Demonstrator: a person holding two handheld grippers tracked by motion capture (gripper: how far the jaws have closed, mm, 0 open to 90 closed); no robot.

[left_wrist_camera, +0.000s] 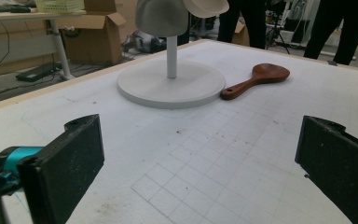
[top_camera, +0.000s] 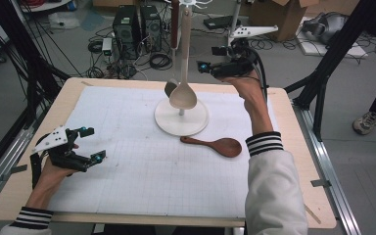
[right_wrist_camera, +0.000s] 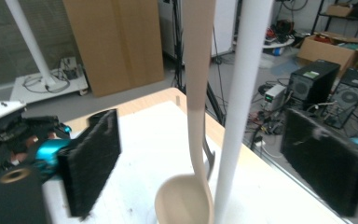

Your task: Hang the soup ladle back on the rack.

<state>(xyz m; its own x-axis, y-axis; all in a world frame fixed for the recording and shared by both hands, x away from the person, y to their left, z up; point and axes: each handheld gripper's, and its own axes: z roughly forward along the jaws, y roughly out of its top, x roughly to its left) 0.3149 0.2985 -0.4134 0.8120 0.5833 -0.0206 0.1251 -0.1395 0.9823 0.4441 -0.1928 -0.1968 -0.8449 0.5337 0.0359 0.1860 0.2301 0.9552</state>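
Right gripper point(top_camera: 206, 58) at one o'clock, jaws wide, pale ladle point(right_wrist_camera: 193, 154) hanging free between them; left gripper point(top_camera: 92, 143) open, empty.

Your open bench point(top_camera: 142, 161) lies from 6 to 9 o'clock. At 12 o'clock the white stand point(top_camera: 181, 117) and hanging pale spoon point(top_camera: 183, 93) block you; the brown spoon point(top_camera: 215, 145) lies at 3.

Left gripper point(top_camera: 89, 143) low and level with jaws spread wide, right gripper point(top_camera: 206, 58) raised at arm's length, jaws apparently parted too.
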